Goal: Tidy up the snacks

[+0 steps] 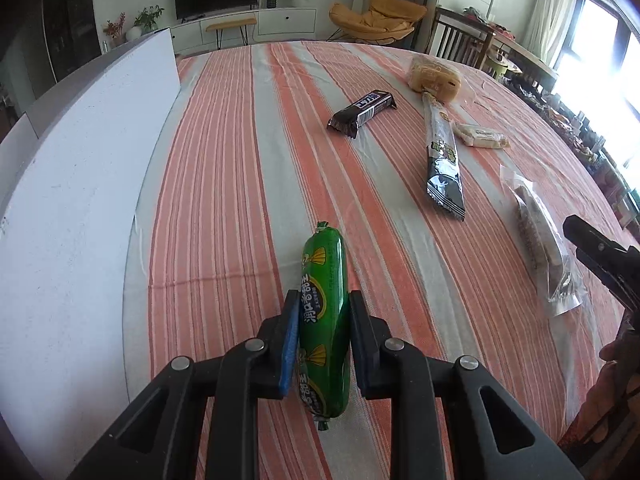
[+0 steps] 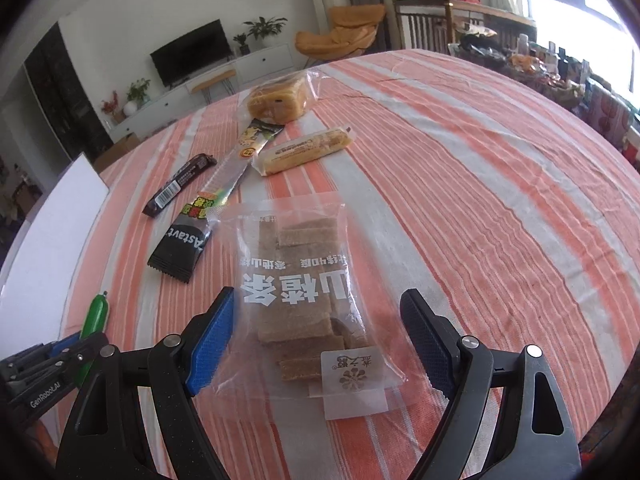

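The green sausage (image 1: 323,320) is clamped between the pads of the left gripper (image 1: 324,344), its far end projecting ahead of the fingertips. The right gripper (image 2: 316,344) is held wide apart, unclenched; the clear packet of brown strips (image 2: 304,300) is positioned on the striped cloth (image 2: 480,200) between the jaws, untouched.

Clear snack bag (image 2: 308,304) between wide-open right hand-held gripper (image 2: 318,340), striped tablecloth (image 2: 480,200)
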Tool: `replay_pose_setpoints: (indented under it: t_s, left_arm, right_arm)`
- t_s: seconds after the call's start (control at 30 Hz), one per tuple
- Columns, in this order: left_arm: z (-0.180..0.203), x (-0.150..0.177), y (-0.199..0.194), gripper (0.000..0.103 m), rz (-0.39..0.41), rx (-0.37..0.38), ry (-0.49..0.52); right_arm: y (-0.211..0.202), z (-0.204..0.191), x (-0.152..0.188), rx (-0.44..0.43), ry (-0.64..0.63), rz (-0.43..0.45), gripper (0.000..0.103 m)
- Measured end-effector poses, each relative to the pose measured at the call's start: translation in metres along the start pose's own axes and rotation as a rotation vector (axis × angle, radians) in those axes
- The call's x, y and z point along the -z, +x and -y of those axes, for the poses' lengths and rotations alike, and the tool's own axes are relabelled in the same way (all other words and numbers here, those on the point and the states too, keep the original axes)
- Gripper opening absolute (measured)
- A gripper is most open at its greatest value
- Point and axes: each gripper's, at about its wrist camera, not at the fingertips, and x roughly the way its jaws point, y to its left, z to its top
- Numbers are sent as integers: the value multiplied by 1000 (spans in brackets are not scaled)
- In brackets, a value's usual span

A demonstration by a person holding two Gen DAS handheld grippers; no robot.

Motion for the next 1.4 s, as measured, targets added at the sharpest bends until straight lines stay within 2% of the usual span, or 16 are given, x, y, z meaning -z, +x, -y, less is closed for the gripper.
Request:
replay_pose_setpoints:
  t_s: [0.07,0.13,0.23,0.33,0.5,0.57,0.67,0.73,0.8,0.87,1.03,1.1,1.2,1.4]
  left_arm:
    - [0,3,-1,23,10,1,6]
    - [0,5,-2,23,23,2,11]
    - [1,6,-3,23,38,-4,12]
    - [-1,8,-3,23,43,2,6]
    - [-1,12,-4,23,75,5,24]
    - [0,15,-5,24,98,-5,43]
    - [3,18,-6,24,119,-23,56]
    - [6,18,-5,33,120,-15,56]
    - [13,18,-3,56,116,-2,77]
    - [21,20,0,72,107,-40,107]
    - [13,17,2,82,96,-61,55]
    - [14,15,6,94,78,-76,54]
    - [10,13,10,102,55,-89,31]
    - [11,13,12,103,52,-92,31]
  right_arm:
    - [-15,9,-3,-45,51,52,85]
    - [-19,15,-11,-41,83,47,85]
    - [-7,10,-33,-10,12,-64,85]
    - [19,-8,-49,11,-121,-228,85]
    - [67,-37,-32,128,-259,-439,86]
    - [70,-46,-18,228,-325,-386,89]
    - [69,-40,-11,226,-254,-314,97]
    - [67,-41,-6,224,-265,-278,97]
    - [66,-42,-2,216,-274,-244,97]
    - [58,-36,-1,205,-284,-207,98]
    - [56,-36,-1,198,-288,-178,99]
    - [56,-35,-2,198,-286,-175,99]
    - [55,-32,-2,198,-285,-171,99]
    - [54,-32,-1,199,-284,-170,99]
